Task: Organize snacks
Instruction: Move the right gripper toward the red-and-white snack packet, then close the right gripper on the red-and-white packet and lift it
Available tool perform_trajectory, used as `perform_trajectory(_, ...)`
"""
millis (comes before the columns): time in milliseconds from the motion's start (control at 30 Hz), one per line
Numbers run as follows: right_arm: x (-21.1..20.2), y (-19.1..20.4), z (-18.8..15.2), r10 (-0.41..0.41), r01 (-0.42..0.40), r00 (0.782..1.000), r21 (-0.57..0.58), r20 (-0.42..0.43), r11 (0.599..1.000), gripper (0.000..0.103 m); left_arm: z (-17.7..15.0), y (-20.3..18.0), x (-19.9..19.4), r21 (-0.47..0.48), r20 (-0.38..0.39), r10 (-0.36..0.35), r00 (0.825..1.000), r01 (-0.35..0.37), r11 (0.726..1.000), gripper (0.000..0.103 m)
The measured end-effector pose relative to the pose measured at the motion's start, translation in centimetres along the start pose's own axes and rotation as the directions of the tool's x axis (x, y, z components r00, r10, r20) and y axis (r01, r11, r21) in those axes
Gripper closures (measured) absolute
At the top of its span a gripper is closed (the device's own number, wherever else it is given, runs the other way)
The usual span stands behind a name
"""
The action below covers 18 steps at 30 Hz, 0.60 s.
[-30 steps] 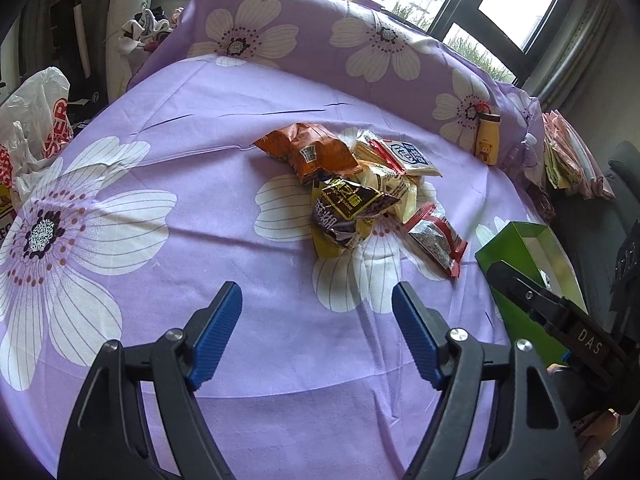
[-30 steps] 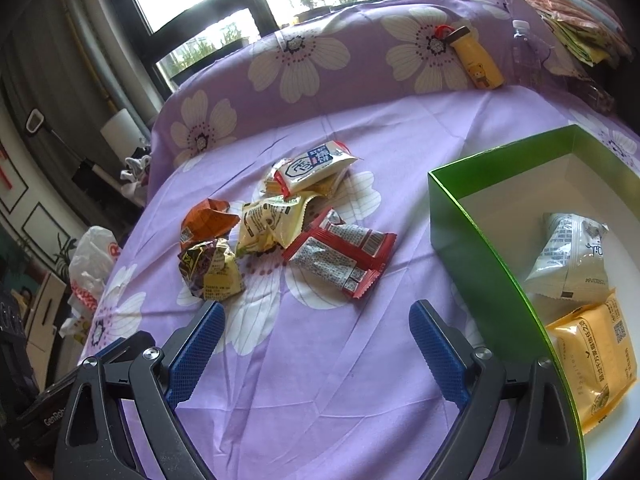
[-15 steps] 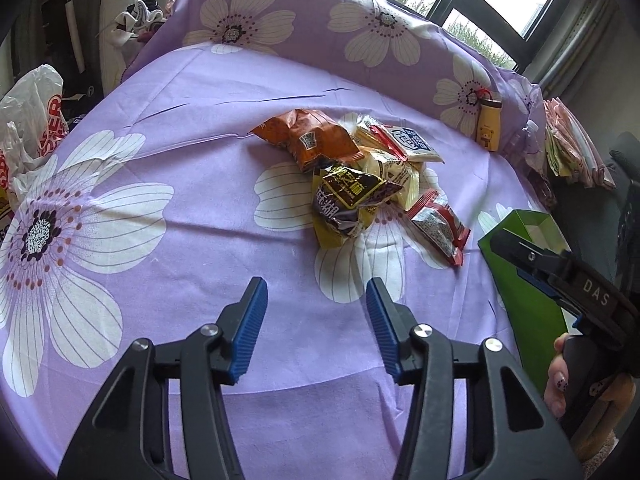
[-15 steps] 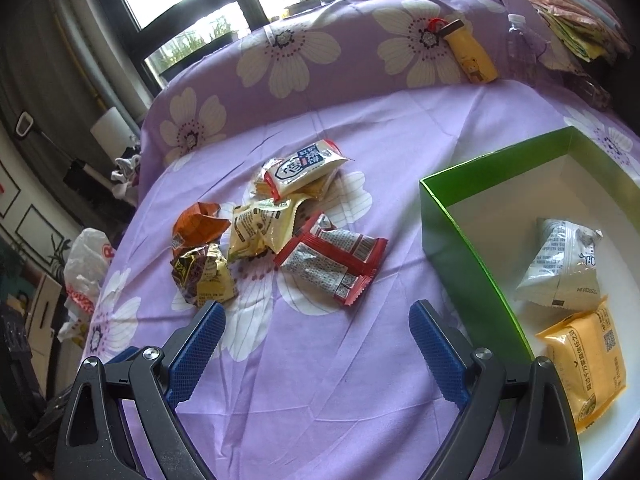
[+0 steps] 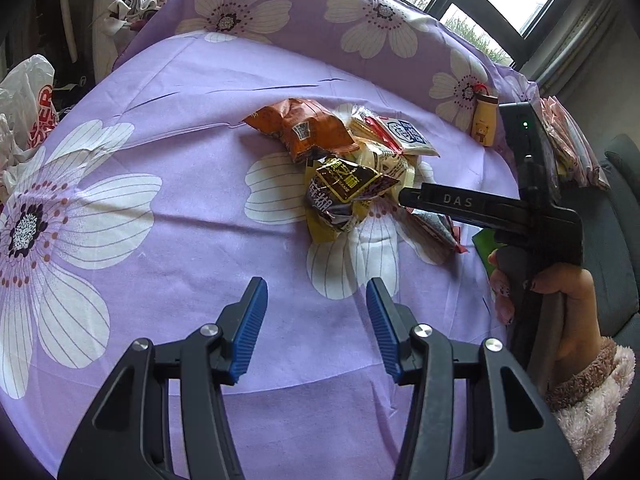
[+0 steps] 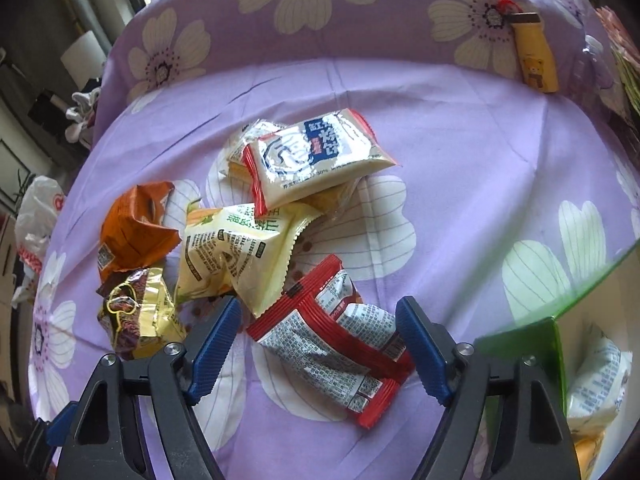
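Spread wide over the purple flower-print cloth (image 6: 460, 128): right gripper (image 6: 318, 330), blue pads flanking the red-edged clear foil snack packet (image 6: 340, 336), not clamped on it. Just beyond, heaped: pale yellow pouch (image 6: 240, 248), white-and-blue biscuit pack (image 6: 316, 156), orange bag (image 6: 134, 232), gold-brown wrapper (image 6: 138, 312). At right, green-walled white box (image 6: 520, 340). Parted and empty above bare cloth: left gripper (image 5: 316, 320).
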State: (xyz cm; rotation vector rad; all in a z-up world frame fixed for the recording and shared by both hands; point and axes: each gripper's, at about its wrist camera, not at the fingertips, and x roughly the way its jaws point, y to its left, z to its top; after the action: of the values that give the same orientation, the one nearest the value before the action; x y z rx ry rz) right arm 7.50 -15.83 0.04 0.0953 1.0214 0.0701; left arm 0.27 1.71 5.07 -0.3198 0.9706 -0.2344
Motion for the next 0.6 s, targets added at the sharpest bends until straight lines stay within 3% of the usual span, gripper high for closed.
perform_trajectory(33,0.1,0.3,-0.2,0.004,-0.004,1.0,-0.028,-0.003,1.0,0.028,-0.1,-0.1,0.2,0.0,-0.008,-0.003,1.0,0.003,1.0,0.052)
perform_trajectory(100,0.3,0.8,-1.1,0.005,-0.007,0.999,-0.065,-0.034,0.998,0.045,-0.2,-0.2,0.5,0.0,-0.022,-0.001,1.0,0.001,1.0,0.052)
perform_trajectory(133,0.0,0.9,-1.6,0.013,-0.015,0.999,-0.068,-0.032,0.998,0.047,-0.2,-0.3,0.7,-0.001,-0.028,0.002,1.0,-0.002,1.0,0.052)
perform_trajectory(400,-2.9,0.8,-6.8,0.09,-0.09,0.991,0.006,-0.099,0.996,0.048,-0.8,-0.7,0.9,0.015,-0.047,0.004,0.999,-0.004,1.0,0.052)
perform_trajectory(600,-4.5,-1.4,-9.8,0.28,-0.258,0.953,0.175,-0.115,0.95,0.048,-1.1,-1.0,0.8,0.027,-0.057,0.002,0.998,-0.001,1.0,0.052)
